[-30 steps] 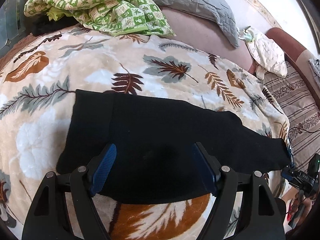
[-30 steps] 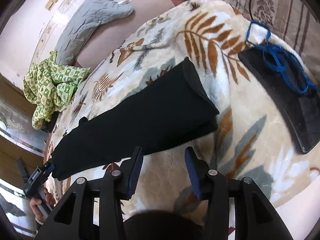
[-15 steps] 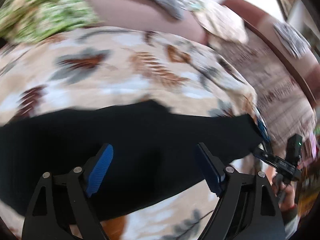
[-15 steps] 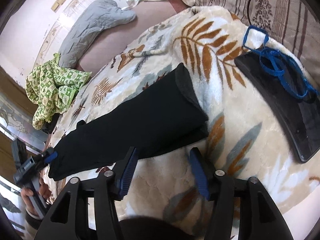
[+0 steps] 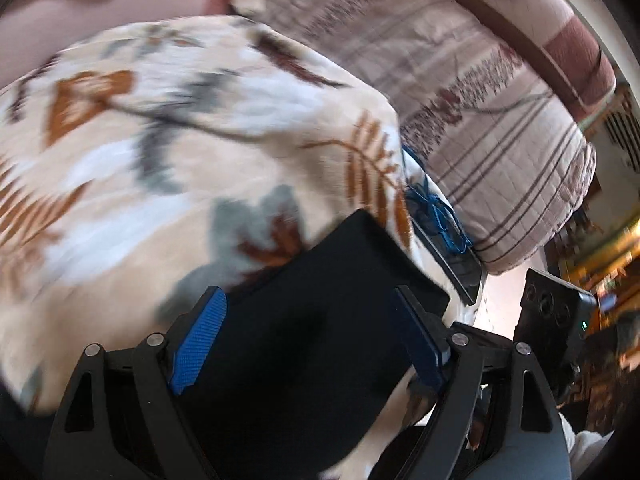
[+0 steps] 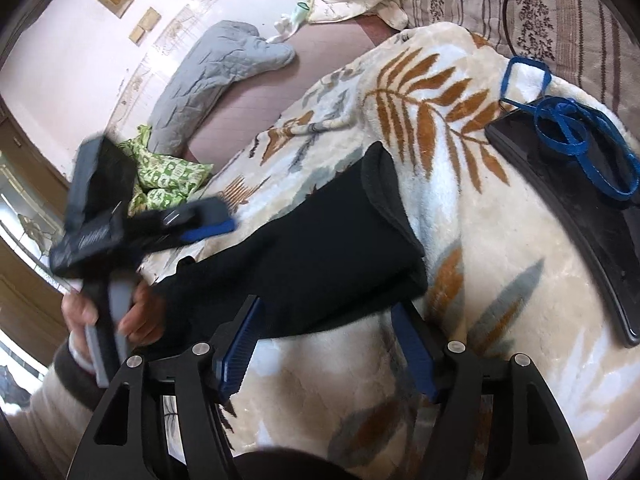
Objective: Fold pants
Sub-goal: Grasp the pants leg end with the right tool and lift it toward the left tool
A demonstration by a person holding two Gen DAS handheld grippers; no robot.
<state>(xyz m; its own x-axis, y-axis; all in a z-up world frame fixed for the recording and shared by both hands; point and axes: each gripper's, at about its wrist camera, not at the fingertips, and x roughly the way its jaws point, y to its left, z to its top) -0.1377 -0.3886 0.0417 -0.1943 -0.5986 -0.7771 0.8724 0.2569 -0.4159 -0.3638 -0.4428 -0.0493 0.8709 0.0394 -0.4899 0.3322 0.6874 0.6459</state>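
Black pants [image 6: 320, 248] lie as a long strip on the bed [image 6: 460, 208]. Left gripper [image 5: 308, 344] has swung from mid-strip toward the waistband end, fingers wide, empty; right gripper [image 6: 328, 344] likewise spread, empty. End-to-end fold pending.

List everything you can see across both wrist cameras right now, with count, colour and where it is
pants: 1, black, lying folded lengthwise on the blanket
blanket: 1, cream with brown and grey leaves, covering the bed
tray: 1, black, on the blanket to the right of the pants
cord: 1, blue, looped on the tray
pillow: 1, grey, near the wall
green cloth: 1, green and white check, bunched beyond the pants
striped bedding: 1, beige with dark stripes, beyond the blanket
left gripper: 1, black with blue pads, open over the pants
right gripper: 1, black with blue pads, open at the pants' near edge
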